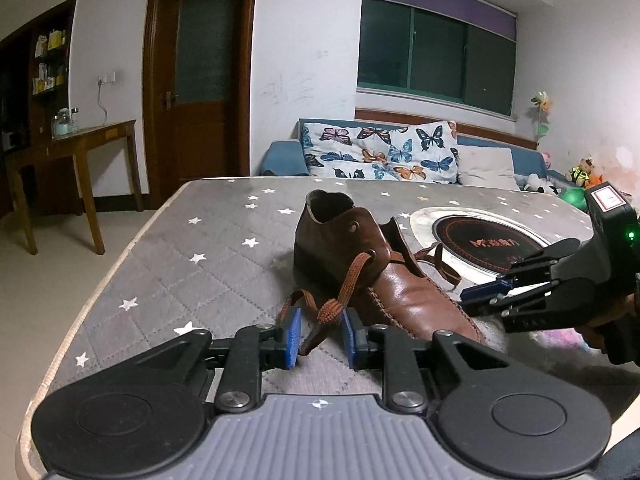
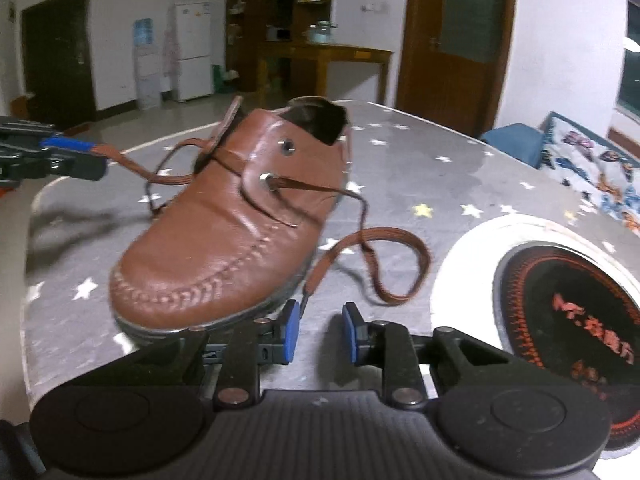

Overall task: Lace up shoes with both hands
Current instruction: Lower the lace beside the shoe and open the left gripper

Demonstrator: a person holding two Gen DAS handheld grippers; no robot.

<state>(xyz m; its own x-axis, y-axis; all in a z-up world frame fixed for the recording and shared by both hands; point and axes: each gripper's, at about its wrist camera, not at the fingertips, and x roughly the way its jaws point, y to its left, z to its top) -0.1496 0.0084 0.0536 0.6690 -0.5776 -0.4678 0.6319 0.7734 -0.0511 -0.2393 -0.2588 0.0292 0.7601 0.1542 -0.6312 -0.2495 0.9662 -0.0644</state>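
Holding my left hand-held gripper (image 1: 320,334) with its pads parted, I have the left lace (image 1: 338,292) draped loosely between them, not pinched; seen from the right wrist, though, the lace seems to run right into those fingers. The brown shoe (image 1: 384,276) sits mid-table (image 1: 168,264), toe toward the near edge, upper eyelet (image 2: 287,146) unthreaded. My right hand-held gripper (image 2: 320,334) is parted too, empty, the right lace tip (image 2: 306,300) just beside its left pad. Risk, as I judge it: closing late lets the lace slide off, and tugging could drag the light shoe.
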